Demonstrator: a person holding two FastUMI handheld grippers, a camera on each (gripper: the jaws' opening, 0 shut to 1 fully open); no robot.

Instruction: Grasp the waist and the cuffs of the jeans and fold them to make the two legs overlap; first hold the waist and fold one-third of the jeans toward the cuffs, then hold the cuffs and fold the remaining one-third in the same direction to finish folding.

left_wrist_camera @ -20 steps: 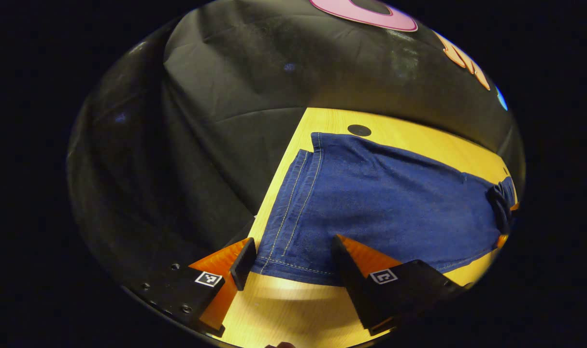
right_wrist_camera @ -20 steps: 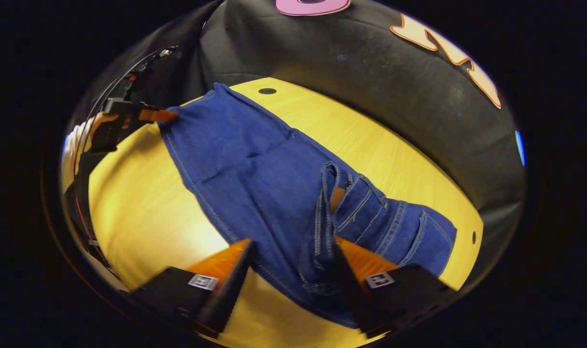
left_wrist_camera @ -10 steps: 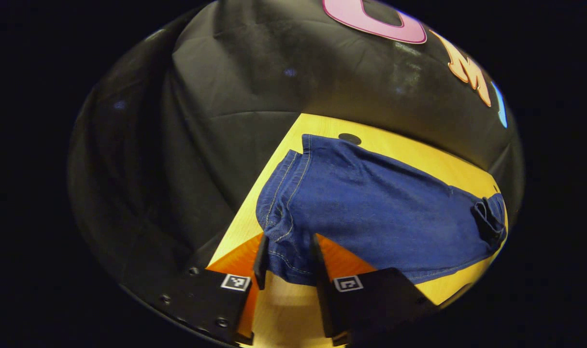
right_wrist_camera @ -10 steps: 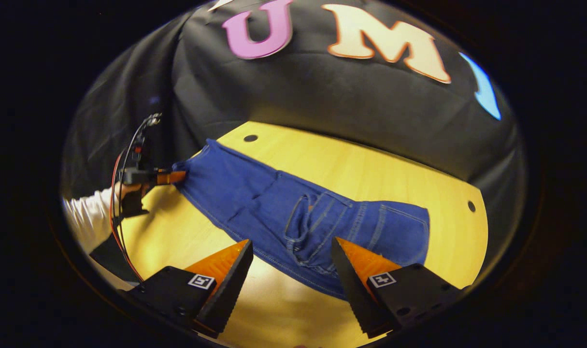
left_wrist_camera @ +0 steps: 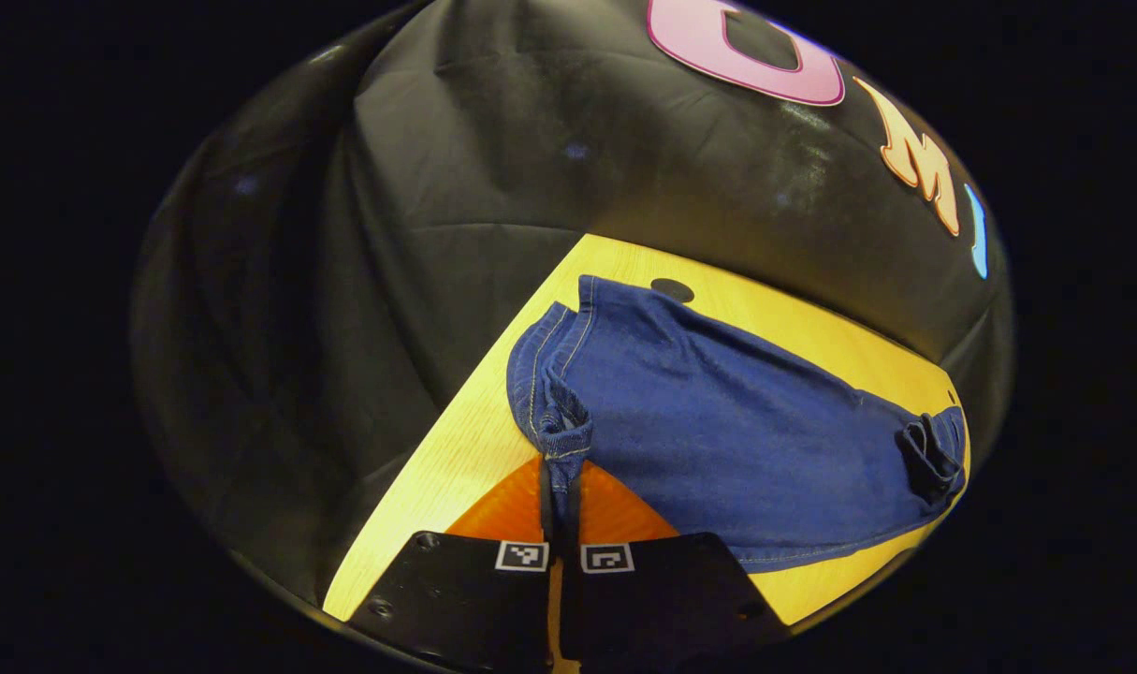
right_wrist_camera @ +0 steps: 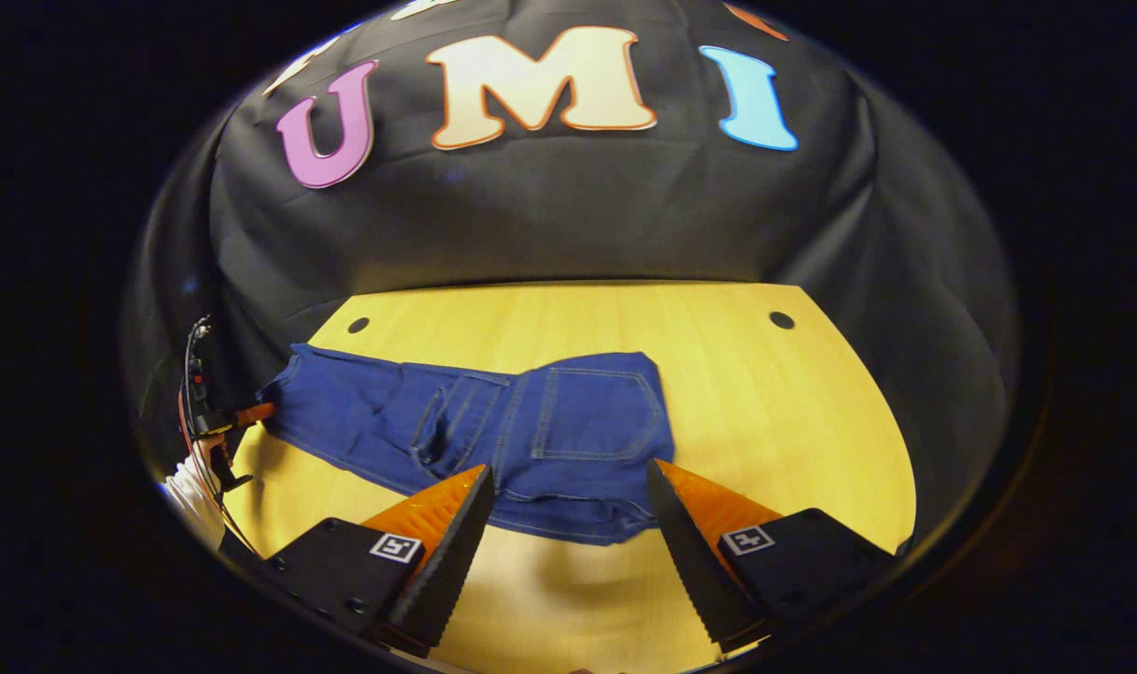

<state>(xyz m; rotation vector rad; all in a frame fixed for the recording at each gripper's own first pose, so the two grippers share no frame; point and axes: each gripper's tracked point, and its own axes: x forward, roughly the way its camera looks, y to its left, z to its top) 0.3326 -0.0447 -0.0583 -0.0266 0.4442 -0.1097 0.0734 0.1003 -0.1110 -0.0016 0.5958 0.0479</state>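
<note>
The blue jeans (right_wrist_camera: 493, 431) lie lengthwise across the yellow wooden table (right_wrist_camera: 765, 421). Their waist part, with a back pocket (right_wrist_camera: 591, 421) facing up, is folded over the legs at the right end. My right gripper (right_wrist_camera: 568, 482) is open, held back over the near edge of that folded part, with nothing between its fingers. In the left gripper view the jeans (left_wrist_camera: 718, 412) stretch away to the right. There my left gripper (left_wrist_camera: 561, 473) is shut on the near corner of the cuffs (left_wrist_camera: 554, 421), which bunches up. The left gripper (right_wrist_camera: 245, 414) also shows at the far left of the right gripper view.
The black cloth wall (right_wrist_camera: 549, 215) closes the table's far side and left end. Small dark holes (right_wrist_camera: 781, 319) mark the tabletop corners, one (left_wrist_camera: 671, 288) just behind the cuffs. A hand in a white sleeve (right_wrist_camera: 194, 487) holds the left gripper.
My left gripper has closed on the cuff corner, gathering the cloth. My right gripper, still open, has drawn back from the waist and swung to face the wall.
</note>
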